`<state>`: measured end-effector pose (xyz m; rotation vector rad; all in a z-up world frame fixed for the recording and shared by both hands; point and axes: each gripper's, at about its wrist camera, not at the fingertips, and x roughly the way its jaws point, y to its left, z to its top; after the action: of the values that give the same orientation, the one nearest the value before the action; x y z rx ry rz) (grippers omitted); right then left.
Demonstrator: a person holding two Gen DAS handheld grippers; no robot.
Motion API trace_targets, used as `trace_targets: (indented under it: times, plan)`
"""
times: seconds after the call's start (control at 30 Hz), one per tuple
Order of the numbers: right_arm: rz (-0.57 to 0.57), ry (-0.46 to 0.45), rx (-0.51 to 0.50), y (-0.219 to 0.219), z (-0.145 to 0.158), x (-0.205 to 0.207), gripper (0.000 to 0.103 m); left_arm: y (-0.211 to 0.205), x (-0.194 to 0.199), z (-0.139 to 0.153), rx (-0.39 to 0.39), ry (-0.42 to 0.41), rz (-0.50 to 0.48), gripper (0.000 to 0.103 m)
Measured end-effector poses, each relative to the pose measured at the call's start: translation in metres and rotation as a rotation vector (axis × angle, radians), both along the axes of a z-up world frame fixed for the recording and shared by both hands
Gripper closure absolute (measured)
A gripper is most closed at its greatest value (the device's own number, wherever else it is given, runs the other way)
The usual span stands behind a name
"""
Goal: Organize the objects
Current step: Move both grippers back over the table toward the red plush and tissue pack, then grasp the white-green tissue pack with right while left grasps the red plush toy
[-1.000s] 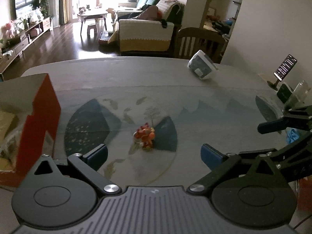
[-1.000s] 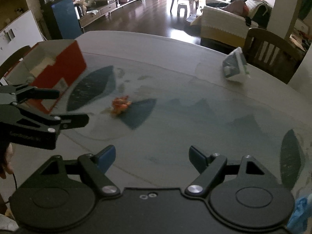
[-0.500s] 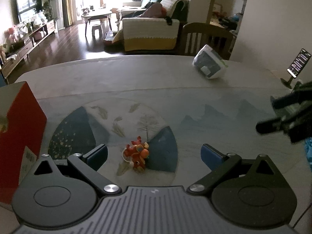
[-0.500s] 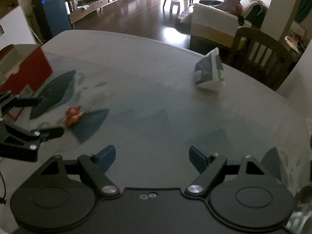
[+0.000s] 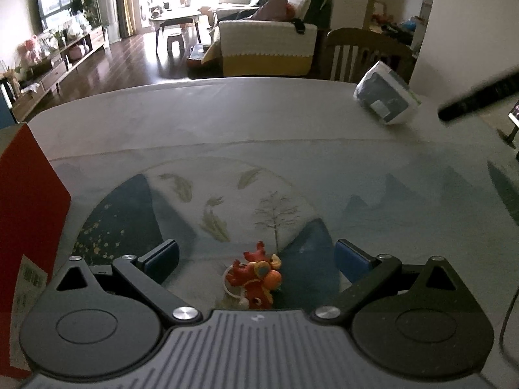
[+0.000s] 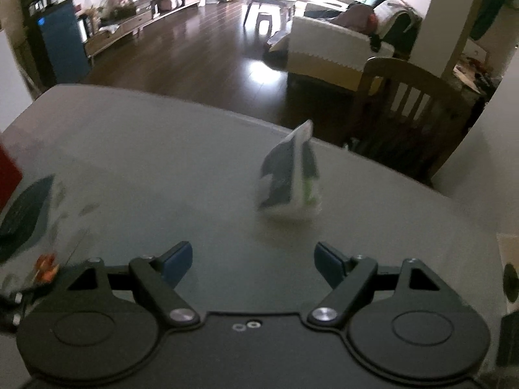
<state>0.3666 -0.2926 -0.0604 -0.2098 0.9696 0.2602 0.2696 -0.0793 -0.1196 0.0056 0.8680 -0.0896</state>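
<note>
L tongs (image 5: 256,256) wide open – red toy (image 5: 256,278) between pads, untouched, R tongs (image 6: 253,261) wide open, empty – facing pouch (image 6: 292,175)

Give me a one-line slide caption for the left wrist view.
Open left gripper poised over a small red toy on the patterned table, red box at left, white packet far right.
</note>
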Motion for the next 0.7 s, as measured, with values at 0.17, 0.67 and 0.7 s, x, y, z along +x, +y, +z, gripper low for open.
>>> trace_targets:
  times: [0.17, 0.67, 0.7]
  plan:
    - [-0.051, -0.023, -0.016, -0.014, -0.003, 0.049, 0.021, 0.002, 0.001, -0.012, 0.004, 0.01, 0.016, 0.001]
    - [-0.11, 0.059, -0.041, -0.011, -0.062, 0.112, 0.021, -0.001, -0.004, -0.031, 0.003, 0.015, 0.028, 0.002]
    - [-0.109, 0.059, -0.047, -0.009, -0.065, 0.112, 0.021, -0.002, -0.005, -0.031, 0.005, 0.013, 0.027, 0.003]
